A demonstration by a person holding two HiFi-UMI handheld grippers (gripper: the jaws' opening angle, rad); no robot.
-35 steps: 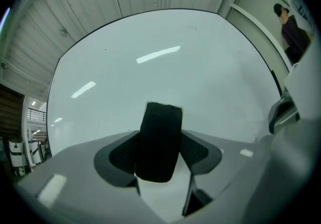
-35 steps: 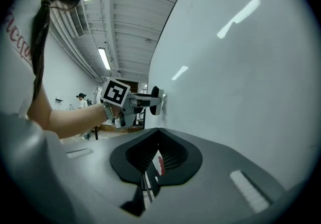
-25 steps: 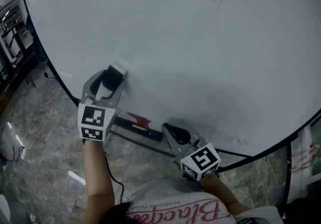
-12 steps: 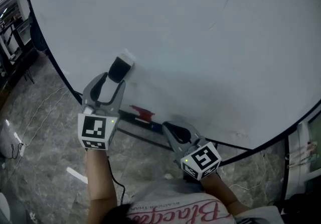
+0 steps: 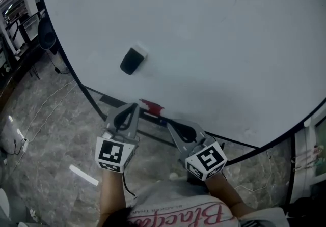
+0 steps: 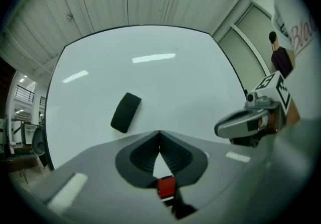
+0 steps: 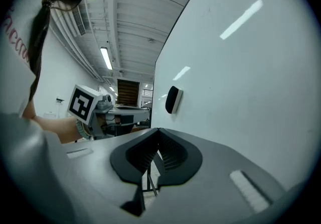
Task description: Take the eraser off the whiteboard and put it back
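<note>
Nearest, the left hand-held gripper has drawn back and down from the board; its jaws have just closed tip to tip with nothing between them; the right hand-held gripper beside it is likewise pressed together and empty; just beyond lies a red marker; farther off, the eraser clings to the whiteboard, released and well apart from both; the put-back looks done.
</note>
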